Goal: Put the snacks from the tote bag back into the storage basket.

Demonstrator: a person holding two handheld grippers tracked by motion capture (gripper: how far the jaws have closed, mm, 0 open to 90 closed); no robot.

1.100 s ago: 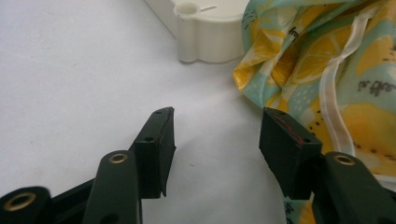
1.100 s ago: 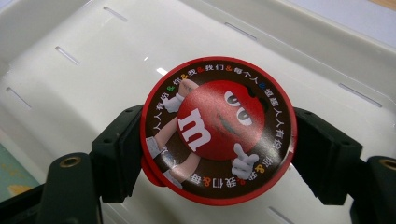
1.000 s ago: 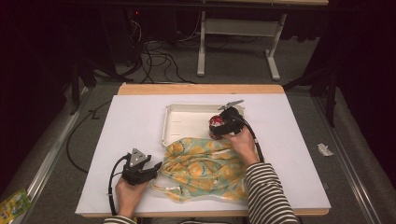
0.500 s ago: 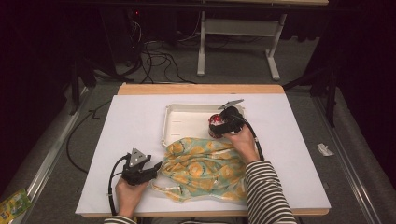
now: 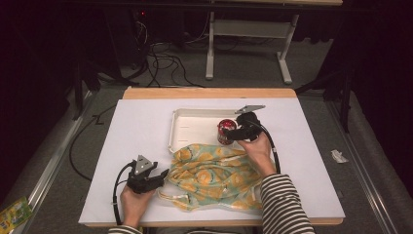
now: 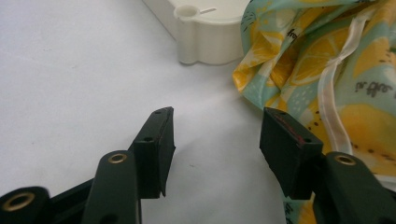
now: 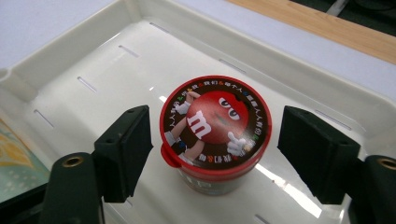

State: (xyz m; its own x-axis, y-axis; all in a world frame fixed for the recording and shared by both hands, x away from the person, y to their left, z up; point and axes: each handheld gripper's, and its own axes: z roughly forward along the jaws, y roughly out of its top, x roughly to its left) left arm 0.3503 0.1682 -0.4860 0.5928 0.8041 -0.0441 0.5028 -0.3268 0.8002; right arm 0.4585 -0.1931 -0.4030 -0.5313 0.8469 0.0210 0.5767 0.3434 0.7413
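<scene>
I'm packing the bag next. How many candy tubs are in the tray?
1: a red-lidded candy tub stands in the white tray, between the right gripper's open jaws. The lemon-print bag may hide others.

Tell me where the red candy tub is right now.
The red candy tub stands upright in the white tray, near its right end in the high view, between the open jaws of the right claw, just beyond the lemon-print cloth.

Candy tub lid [image 7: 215,125]: white lowercase "m" on the red cartoon character, plus a ring of small multicoloured Chinese characters round the rim, too small to read. Lemon-print cloth [image 6: 327,65]: small black lettering, "fr…" and one more fragment, not legible.
</scene>
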